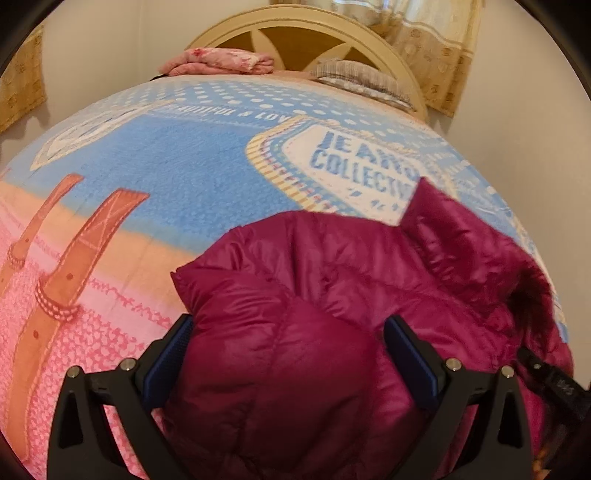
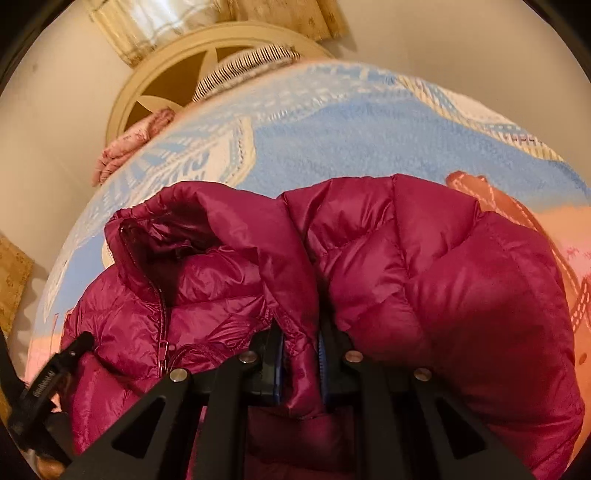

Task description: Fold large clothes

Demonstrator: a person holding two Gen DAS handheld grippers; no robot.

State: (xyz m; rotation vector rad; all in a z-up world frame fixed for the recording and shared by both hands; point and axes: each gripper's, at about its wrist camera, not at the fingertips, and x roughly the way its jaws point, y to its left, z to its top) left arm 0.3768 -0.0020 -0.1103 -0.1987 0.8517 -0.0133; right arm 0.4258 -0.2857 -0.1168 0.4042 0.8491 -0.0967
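One patterned bedspread (image 1: 177,173), cream headboard (image 1: 295,26).

In the left wrist view, the magenta quilted puffer jacket (image 1: 332,314) lay on the blue, pink and orange printed bedspread (image 1: 166,177), filling the lower centre and right of the frame. The left gripper (image 1: 288,354) sat at the bottom edge, a bulge of jacket between its fingers. Behind the bedspread, at upper centre, stood the cream arched wooden headboard (image 1: 295,27), with a folded pink floral quilt (image 1: 218,61) before it on the left and a grey striped pillow (image 1: 354,79) on the right. In the right wrist view, the right gripper (image 2: 300,363) stood at bottom centre, a jacket fold between its fingers.
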